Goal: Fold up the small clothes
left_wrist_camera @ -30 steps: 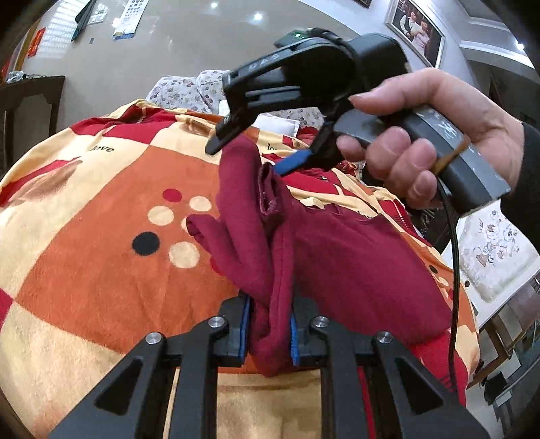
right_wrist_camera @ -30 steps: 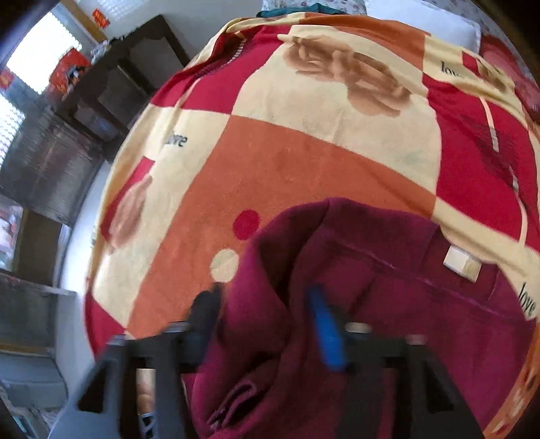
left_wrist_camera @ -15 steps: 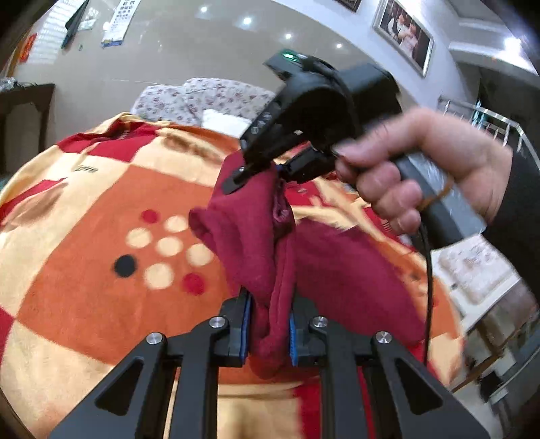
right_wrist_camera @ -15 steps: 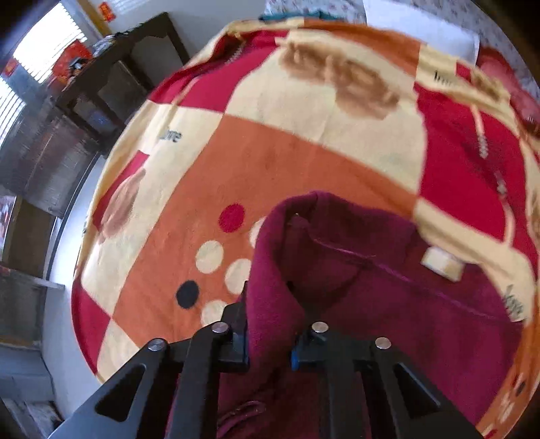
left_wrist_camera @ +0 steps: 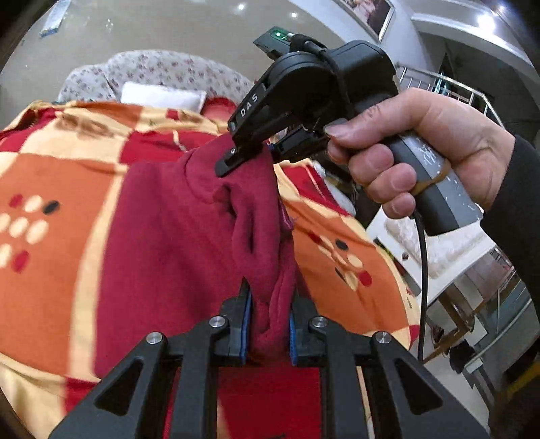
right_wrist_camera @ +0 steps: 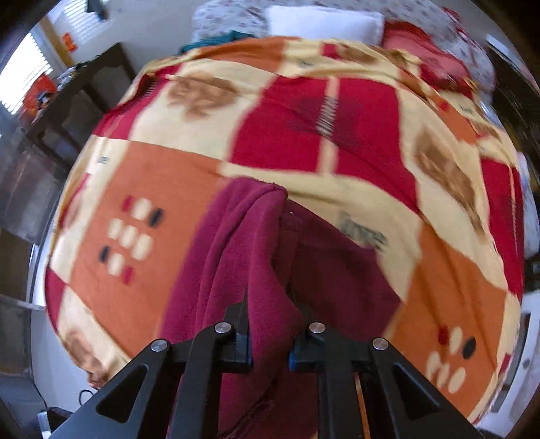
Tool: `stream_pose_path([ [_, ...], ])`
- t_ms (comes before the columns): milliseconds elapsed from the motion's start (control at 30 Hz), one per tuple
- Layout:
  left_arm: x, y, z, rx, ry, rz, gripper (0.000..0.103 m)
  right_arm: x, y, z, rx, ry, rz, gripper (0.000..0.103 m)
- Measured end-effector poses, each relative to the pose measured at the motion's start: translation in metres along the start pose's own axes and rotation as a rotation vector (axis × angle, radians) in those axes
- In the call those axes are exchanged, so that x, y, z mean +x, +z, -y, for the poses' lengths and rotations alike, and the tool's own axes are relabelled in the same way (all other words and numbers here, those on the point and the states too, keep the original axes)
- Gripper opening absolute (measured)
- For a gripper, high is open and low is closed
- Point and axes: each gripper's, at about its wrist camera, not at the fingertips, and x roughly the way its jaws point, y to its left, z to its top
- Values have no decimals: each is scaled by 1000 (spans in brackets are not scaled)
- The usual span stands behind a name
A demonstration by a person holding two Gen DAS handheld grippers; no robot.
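Gripping from both ends now: the left hand-held gripper (left_wrist_camera: pixel 268 329) is clamped on a bunched fold of the maroon garment (left_wrist_camera: pixel 168 236), and the right hand-held gripper (left_wrist_camera: pixel 248 152), seen from the left wrist view in the person's right hand (left_wrist_camera: pixel 415 155), is pinched on the same cloth further along its edge. From the right wrist view, that gripper's blue pads (right_wrist_camera: pixel 292 359) are squeezed onto a thick ridge of fleece. Two grips on one edge, that looks like a carry, with the held edge lifted clear so it can be laid over the rest of the garment as a fold. The rest of the garment drapes down onto the patterned blanket (left_wrist_camera: pixel 44 169) that covers the bed, orange, red and cream squares with dotted motifs.

Looking around: a white pillow (right_wrist_camera: pixel 324 20) and floral bedding (left_wrist_camera: pixel 162 67) sit at the far end of the bed, well apart from the work. A dark cabinet (right_wrist_camera: pixel 67 101) stands off to the side, and a black cable (left_wrist_camera: pixel 423 270) hangs from the right gripper's handle. Nothing lies on the blanket near the garment, so the landing zone seems open. My one worry is the bunching: the cloth between the two grips is slack and creased, so it may land wrinkled unless it is drawn taut.
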Motion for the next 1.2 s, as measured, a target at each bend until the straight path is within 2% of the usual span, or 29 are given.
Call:
stream_pose_path([
  [133, 26, -5, 5, -16, 18, -50, 18, 17, -17, 33, 22, -12, 0, 15],
  [200, 30, -8, 4, -57, -27, -74, 33, 26, -20, 41, 17, -29, 24, 18],
  [233, 27, -11, 7, -57, -51, -84, 35, 30, -21, 43, 11, -54, 38, 24],
  [267, 23, -13, 10, -44, -76, -90, 41, 34, -23, 47, 9, -87, 47, 35],
  [333, 8, -18, 12, -16, -126, -104, 43, 35, -26, 58, 47, -135, 70, 44],
  [400, -12, -18, 3, -4, -150, -99, 43, 20, -34, 65, 64, -167, 151, 44],
  [500, -47, -14, -24, 21, -100, -52, 43, -13, -53, 57, 14, -195, 288, 44],
  [567, -62, -10, -46, 44, -52, -35, 43, -37, -75, 46, -72, -150, 376, 44],
  [633, -64, -8, -63, 29, -36, -66, 39, -53, -105, 24, -216, -62, 427, 44],
  [667, -60, -5, -70, 16, -35, -82, 28, -55, -120, 13, -286, -28, 436, 44],
  [700, -55, -3, -72, 18, -42, -93, 24, -55, -137, 0, -365, 4, 436, 44],
  [800, -36, -5, -71, 39, -27, -122, 17, -45, -163, -23, -496, 48, 434, 44],
  [867, -24, -9, -78, -17, -26, -160, 17, -35, -172, -32, -537, 46, 429, 44],
  [967, -21, -19, -78, -29, -34, -166, 17, -8, -170, -32, -571, -68, 372, 42],
  [1033, -14, -28, -79, -41, -51, -196, 15, 10, -172, -21, -580, -72, 323, 42],
  [1067, -13, -30, -80, -36, -46, -193, 12, 18, -176, -13, -584, -62, 324, 42],
  [1133, -16, -27, -80, -44, -49, -196, 11, 21, -188, 1, -586, -25, 393, 42],
  [1200, -24, -12, -78, -50, -46, -167, 11, 22, -189, 7, -549, 0, 421, 42],
])
